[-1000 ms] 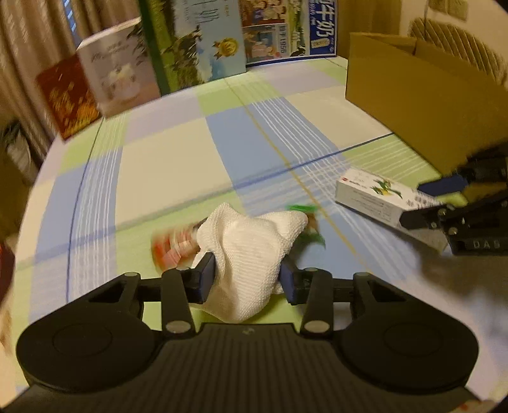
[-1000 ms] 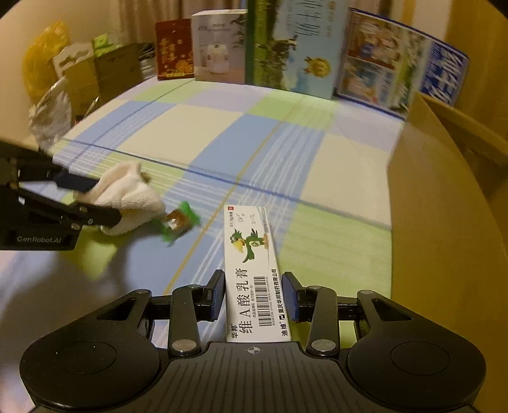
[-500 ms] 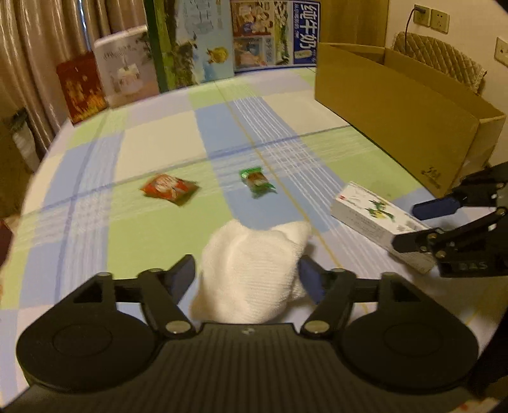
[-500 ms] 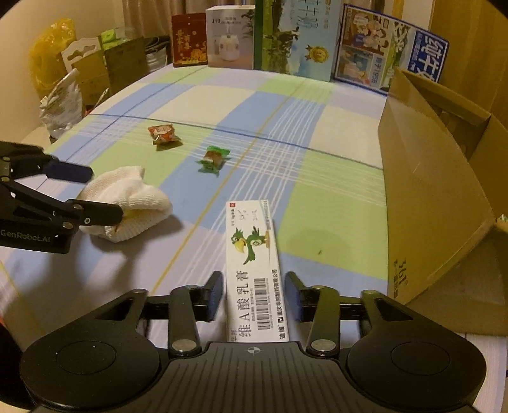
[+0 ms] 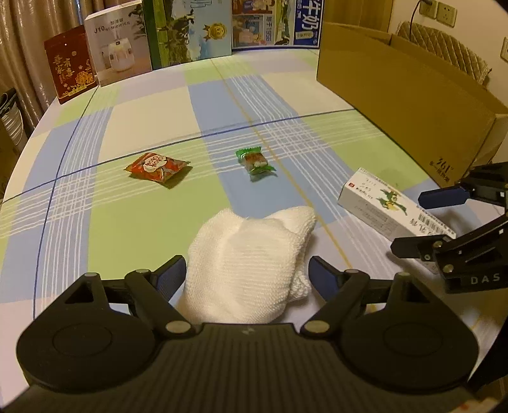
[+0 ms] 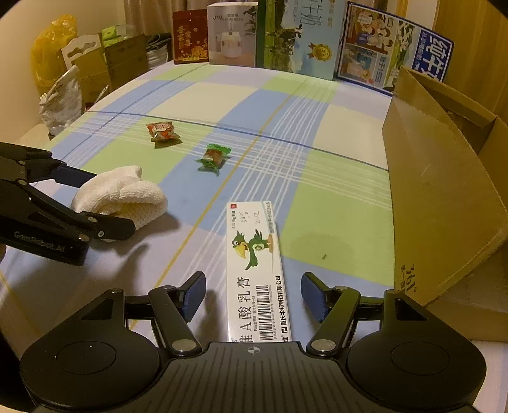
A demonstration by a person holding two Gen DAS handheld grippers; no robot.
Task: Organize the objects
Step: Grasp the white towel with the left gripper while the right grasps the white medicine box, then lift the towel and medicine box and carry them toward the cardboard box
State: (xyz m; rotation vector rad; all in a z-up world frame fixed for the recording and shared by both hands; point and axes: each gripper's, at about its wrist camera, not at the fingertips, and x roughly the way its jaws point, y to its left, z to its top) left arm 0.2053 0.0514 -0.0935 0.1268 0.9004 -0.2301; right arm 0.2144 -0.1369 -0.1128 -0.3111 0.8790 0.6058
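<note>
1. Checked cloth in blue, green and cream covered your table (image 5: 152, 120), with printed boxes (image 5: 190, 28) standing along its far edge and a curtain behind them.
2. Your left claw (image 5: 247, 271) was released, its jaws spread wide on either side of the white knitted cloth (image 5: 250, 254); the cloth lay bunched on the table between them, and neither blue pad pressed into it.
3. Your right claw (image 6: 252, 297) was also released, its jaws standing well apart from the long white ointment box (image 6: 255, 273), which lay flat on the table between them with its barcode end nearest the camera.
4. From the left wrist view, you could see the ointment box (image 5: 390, 205) to the right of the cloth, with the right claw's fingers straddling its near end.
5. Farther out on the table lay a red snack packet (image 5: 155, 166) and a green-wrapped candy (image 5: 254, 160), apart from each other and from the cloth.
6. On the right side of your table stood an open brown cardboard box (image 5: 403, 85), just beside the ointment box; its inside was barely visible in either view.
7. Beyond the table's left edge in the right wrist view, you had a yellow bag (image 6: 47, 50) and stacked cartons.
</note>
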